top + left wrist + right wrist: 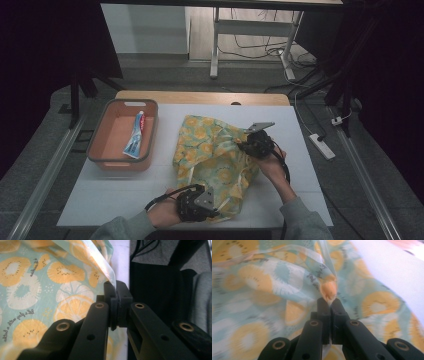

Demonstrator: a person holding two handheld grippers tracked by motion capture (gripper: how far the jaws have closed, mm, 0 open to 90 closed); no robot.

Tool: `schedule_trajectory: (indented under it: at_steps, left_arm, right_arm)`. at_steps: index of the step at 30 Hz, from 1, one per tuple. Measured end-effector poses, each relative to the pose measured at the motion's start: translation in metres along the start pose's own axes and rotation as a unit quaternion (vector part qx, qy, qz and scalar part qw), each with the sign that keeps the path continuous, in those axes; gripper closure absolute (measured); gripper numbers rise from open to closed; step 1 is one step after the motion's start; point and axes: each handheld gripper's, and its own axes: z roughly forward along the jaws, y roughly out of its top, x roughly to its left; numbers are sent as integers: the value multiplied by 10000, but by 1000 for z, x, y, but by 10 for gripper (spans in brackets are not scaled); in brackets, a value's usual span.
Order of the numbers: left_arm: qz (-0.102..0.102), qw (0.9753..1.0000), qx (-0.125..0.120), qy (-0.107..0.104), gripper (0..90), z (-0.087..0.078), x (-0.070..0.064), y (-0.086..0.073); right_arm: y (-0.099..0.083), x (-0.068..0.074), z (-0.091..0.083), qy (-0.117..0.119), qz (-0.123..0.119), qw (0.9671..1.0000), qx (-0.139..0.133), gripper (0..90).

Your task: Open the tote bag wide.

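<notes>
A person is working a fruit-printed cloth [212, 157] with both grippers on the white surface [300, 150], and it looks like a spreading or folding step is in hand. The cloth is lying rumpled in the middle of the surface, its long axis running from the far left toward the near edge, where it is reaching the person. The left gripper [210, 207] is sitting at the cloth's near end, its jaws closed tight on a thin edge of the fabric, as the left gripper view [115, 308] is showing. The right gripper [246, 145] is sitting at the cloth's right side, farther up the surface, with its jaws pressed together on a small bunched tip of the fabric, seen rising from between them in the right gripper view [329, 312]. So the two holds are lying well apart along the cloth's right-hand margin, and the bulk of the fabric is lying to the left of both; any coming pull would likely have to draw these two points apart or carry them leftward over the rest. To the left, apart from the cloth, an orange bin [102, 150] is standing with a toothpaste tube [135, 135] lying lengthwise inside it.
</notes>
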Motion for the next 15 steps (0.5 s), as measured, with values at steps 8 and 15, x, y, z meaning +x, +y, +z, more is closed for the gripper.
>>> schedule_trajectory:
  at_steps: [8,15]
  left_arm:
    - [-252,9993,-234,136,768,-11,9,-7]
    - [-672,9866,-864,1212,540,-52,21,6]
  right_arm:
    - [-6,-15,5,-23,334,9994,-72,872]
    - [-2,-5,-3,118,166,9995,-244,872]
